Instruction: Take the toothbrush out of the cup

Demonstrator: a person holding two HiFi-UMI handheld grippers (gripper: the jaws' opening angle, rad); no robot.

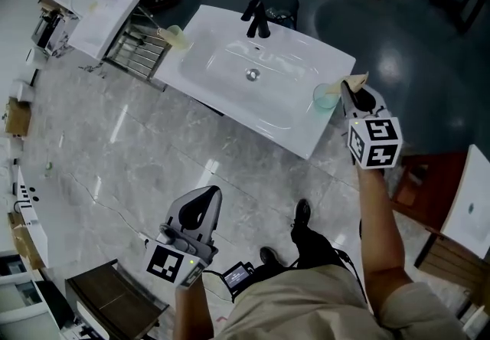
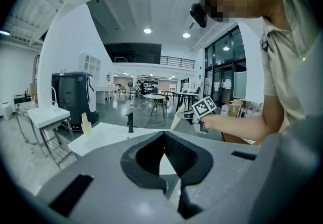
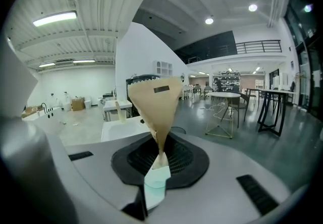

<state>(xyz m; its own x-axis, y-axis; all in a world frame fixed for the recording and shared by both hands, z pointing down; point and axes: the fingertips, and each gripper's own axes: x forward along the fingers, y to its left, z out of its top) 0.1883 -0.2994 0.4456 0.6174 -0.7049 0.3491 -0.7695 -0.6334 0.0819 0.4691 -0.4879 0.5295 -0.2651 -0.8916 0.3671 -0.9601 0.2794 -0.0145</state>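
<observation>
Toothbrush (image 3: 154,104) in a tan paper sleeve, pinched at its narrow lower end by the right tongs (image 3: 159,156). Long axis upright, wide end up. Small dark label on the sleeve, print unreadable. It sits right over the green cup (image 1: 325,96) at the right end of the white basin bench (image 1: 295,135). Left tongs (image 1: 204,194) pressed together, empty, nearer and to the left.

On the sink (image 1: 222,63), the tap (image 1: 258,21) stands at the far edge, the left cup (image 1: 174,37) on the left corner and the right cup (image 1: 325,96) on the right corner. Just right of that cup, the right gripper (image 1: 357,97) holds the toothbrush (image 3: 155,112) in its jaws.
</observation>
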